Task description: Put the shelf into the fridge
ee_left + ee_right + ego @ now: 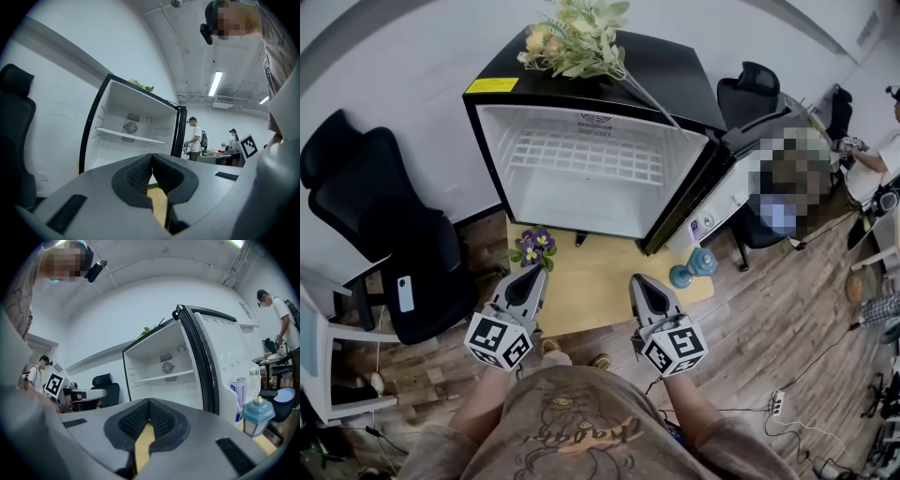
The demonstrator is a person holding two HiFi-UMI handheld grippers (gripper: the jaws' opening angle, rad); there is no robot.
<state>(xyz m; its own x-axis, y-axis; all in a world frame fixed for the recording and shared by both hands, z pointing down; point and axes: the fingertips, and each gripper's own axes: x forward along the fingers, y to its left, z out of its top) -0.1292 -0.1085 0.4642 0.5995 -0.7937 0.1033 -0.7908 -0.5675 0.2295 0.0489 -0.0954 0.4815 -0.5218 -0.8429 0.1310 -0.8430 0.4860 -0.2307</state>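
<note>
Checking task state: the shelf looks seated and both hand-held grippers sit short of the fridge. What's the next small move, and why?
Probably none on the shelf: it lies level inside the fridge, and the left hand-held gripper and right hand-held gripper are shut, empty and short of the opening. If anything, I'd reach the right one toward the open door to swing it closed.
</note>
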